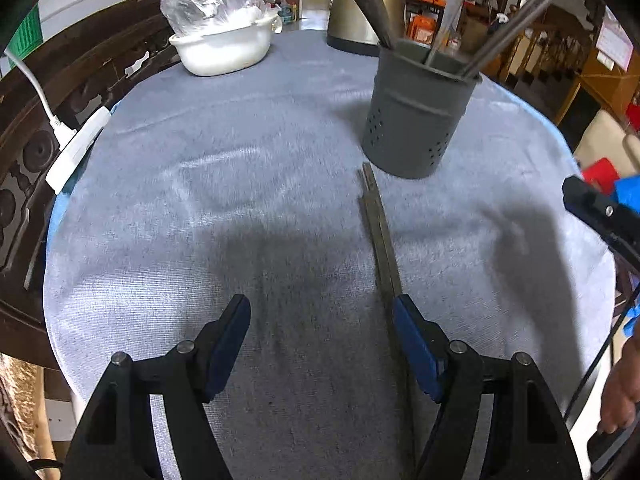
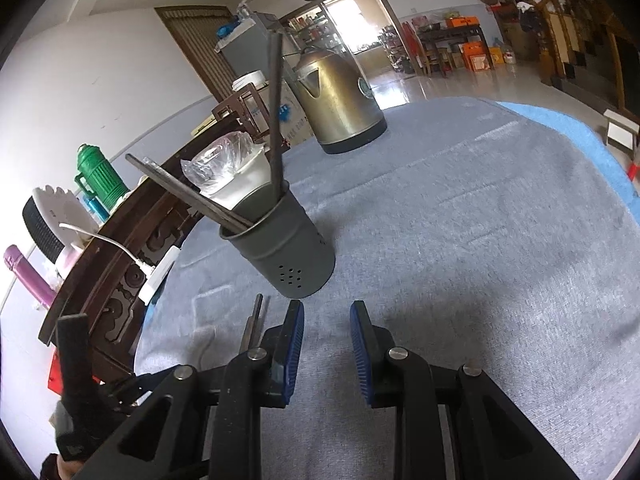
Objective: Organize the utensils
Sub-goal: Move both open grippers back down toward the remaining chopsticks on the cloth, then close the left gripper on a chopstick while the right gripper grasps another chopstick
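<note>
A dark grey perforated utensil holder stands on the grey-blue cloth and holds several chopsticks; it also shows in the right wrist view. A pair of dark chopsticks lies flat on the cloth, running from the holder toward my left gripper's right finger. My left gripper is open wide and empty, low over the cloth. My right gripper is open and empty just in front of the holder; the tips of the lying chopsticks show left of its left finger.
A brass-coloured kettle stands at the back of the round table. A white bowl with a plastic bag sits at the back left. A white power strip lies on the dark wooden bench beside the table's left edge.
</note>
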The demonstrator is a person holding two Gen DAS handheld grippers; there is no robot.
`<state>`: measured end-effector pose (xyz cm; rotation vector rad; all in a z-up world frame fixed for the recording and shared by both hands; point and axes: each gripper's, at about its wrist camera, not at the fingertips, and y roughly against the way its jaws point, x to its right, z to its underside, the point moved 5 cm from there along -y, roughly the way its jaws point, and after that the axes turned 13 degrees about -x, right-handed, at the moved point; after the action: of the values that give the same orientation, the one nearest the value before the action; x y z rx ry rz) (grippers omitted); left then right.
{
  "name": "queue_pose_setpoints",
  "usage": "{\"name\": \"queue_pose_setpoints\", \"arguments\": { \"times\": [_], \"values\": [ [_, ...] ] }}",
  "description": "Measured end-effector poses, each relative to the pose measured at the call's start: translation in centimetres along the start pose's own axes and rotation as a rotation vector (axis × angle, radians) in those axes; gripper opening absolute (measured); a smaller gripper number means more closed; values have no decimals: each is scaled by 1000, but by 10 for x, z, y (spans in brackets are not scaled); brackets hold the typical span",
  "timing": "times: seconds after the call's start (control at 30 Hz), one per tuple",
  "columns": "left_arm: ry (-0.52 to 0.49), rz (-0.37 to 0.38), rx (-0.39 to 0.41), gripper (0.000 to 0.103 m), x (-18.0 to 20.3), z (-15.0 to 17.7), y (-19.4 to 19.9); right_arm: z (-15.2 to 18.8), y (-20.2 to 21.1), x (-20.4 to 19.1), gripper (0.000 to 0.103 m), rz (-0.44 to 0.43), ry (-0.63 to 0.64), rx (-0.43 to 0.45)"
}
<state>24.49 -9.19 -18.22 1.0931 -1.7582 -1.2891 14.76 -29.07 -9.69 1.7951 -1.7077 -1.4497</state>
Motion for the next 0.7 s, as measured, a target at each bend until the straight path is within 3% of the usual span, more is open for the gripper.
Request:
{"name": "queue_pose_setpoints", "arguments": {
  "times": [0.1, 0.37, 0.7],
  "values": [
    [-18, -31, -7, 74, 4, 1, -5, 1, -2, 1, 27, 0, -3, -4],
    [-38, -32, 4, 74, 10, 3, -6, 1, -2, 0, 27, 0, 0, -7],
    [3, -47, -14, 74, 1, 5, -8, 1, -1, -2, 27, -2, 1, -3]
  ]
}}
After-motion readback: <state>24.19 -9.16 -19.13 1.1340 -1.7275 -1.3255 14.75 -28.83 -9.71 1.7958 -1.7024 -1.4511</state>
